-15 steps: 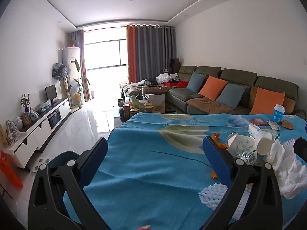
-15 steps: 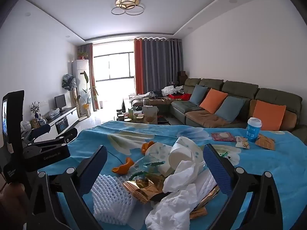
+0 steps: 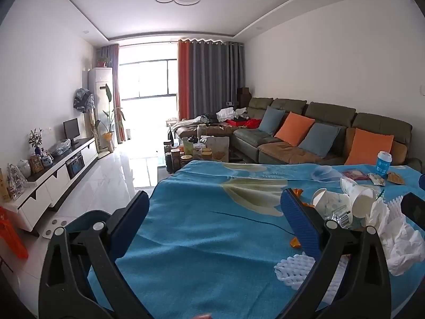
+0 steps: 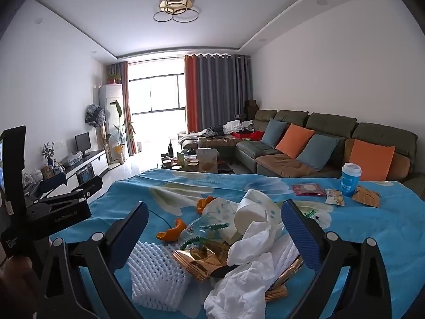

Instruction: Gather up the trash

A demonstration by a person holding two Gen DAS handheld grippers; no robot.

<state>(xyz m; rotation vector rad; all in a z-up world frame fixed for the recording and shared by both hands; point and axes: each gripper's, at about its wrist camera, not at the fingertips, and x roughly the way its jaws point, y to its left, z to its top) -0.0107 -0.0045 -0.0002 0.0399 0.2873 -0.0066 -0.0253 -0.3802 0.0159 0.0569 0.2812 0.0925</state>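
I see a worktop (image 4: pixel 372 239) under blue floral cloth. On it: paper cups (image 4: pixel 252 212), tissues (image 4: pixel 247 273), foam netting (image 4: pixel 154 273), orange peel (image 4: pixel 171 230), wrappers (image 4: pixel 335 196), blue cup (image 4: pixel 350 179).

Left gripper (image 3: pixel 212 212): black triangular plastic arms with cut-out windows, silver pivot screws, and ribbed dark-blue pads (image 3: pixel 300 223); right gripper (image 4: pixel 213 223): same build; in the right view, the left one's black body bears small pale lettering.
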